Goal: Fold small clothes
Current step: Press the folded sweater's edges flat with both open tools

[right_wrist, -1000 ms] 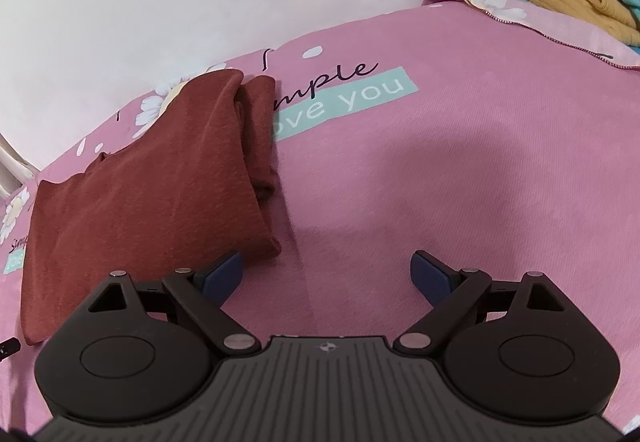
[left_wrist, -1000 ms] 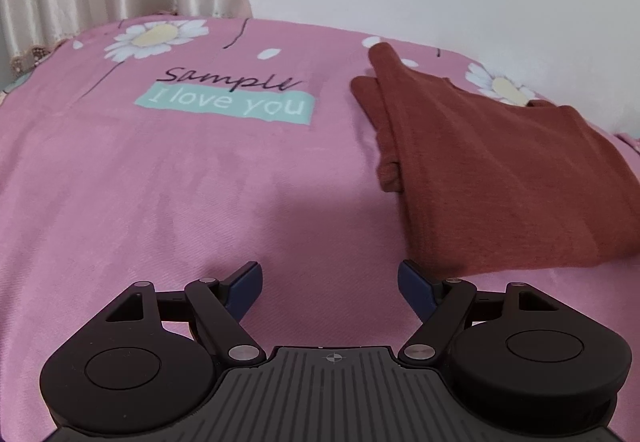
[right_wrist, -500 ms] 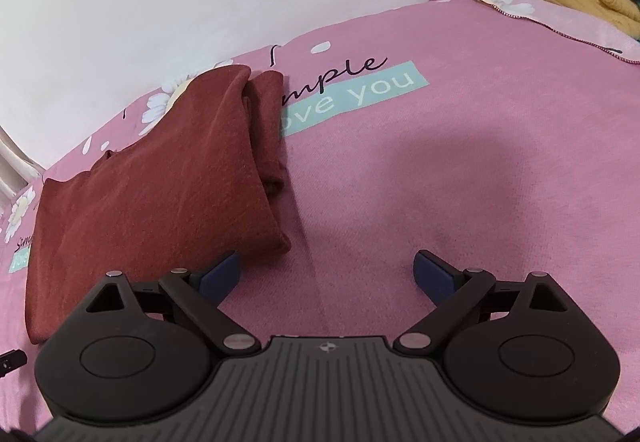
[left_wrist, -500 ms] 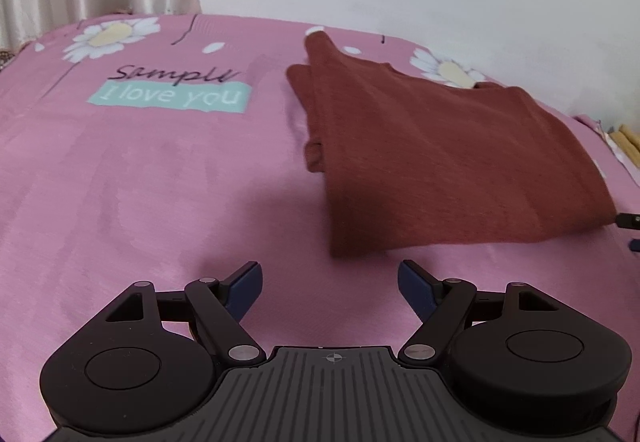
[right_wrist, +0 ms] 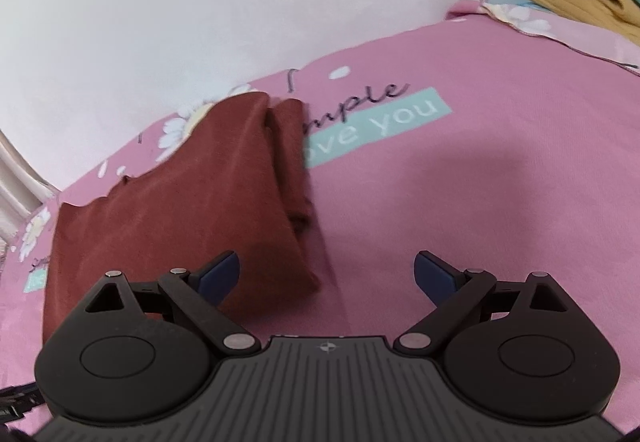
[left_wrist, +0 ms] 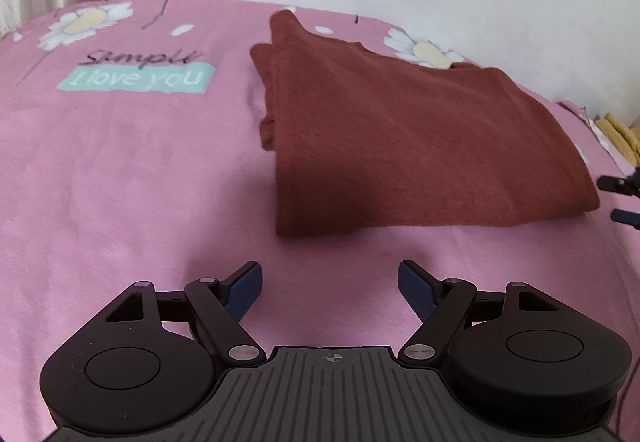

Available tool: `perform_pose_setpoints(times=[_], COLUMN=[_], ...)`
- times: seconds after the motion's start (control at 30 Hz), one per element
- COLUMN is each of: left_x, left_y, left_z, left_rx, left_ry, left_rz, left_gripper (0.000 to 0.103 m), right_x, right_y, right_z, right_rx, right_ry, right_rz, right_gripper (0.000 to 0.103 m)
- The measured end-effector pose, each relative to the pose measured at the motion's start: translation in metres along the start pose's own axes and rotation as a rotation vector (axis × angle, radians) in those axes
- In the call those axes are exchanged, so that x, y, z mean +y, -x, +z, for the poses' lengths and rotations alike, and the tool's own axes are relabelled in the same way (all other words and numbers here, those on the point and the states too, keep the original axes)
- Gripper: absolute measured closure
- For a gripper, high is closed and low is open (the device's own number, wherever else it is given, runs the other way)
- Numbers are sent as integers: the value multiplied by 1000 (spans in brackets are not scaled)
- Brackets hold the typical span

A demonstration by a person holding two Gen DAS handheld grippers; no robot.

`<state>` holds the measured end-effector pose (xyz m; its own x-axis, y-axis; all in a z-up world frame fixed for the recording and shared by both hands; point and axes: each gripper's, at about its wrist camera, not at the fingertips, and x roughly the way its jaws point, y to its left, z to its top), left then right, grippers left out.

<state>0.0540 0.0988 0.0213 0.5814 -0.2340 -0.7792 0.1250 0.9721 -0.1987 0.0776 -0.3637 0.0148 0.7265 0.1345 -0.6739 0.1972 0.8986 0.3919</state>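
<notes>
Bed: pink sheet | rust garment lies half-folded on it, long axis toward wall | left tool fingers apart, empty, short of garment's near edge | right tool apart, empty, at near corner, nearer

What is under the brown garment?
The brown garment lies folded on the pink sheet. It covers part of the teal label and a daisy print; anything else beneath is hidden.
</notes>
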Motion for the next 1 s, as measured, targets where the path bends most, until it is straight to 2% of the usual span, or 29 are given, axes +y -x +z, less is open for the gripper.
perform_pose_setpoints(times=[0.1, 0.37, 0.63, 0.73, 0.87, 1.0], left_x=[-5, -22, -34, -34, -30, -32], left_y=[-5, -18, -33, -37, -42, -45], left_z=[-1, 4, 13, 17, 19, 20], left_rx=[12, 7, 1, -8, -51, -85], left_ry=[14, 15, 34, 69, 166, 205], left_rz=[-26, -19, -3, -4, -16, -3], left_gripper=[0, 0, 0, 0, 0, 0], right_x=[5, 12, 11, 5, -21, -37], right_y=[-6, -11, -16, -17, -23, -23], right_z=[1, 2, 5, 6, 8, 9], right_rx=[6, -10, -4, -2, 28, 15], right_ry=[13, 62, 64, 37, -106, -169], right_rz=[6, -45, -37, 27, 213, 274], right_gripper=[8, 8, 8, 8, 8, 8])
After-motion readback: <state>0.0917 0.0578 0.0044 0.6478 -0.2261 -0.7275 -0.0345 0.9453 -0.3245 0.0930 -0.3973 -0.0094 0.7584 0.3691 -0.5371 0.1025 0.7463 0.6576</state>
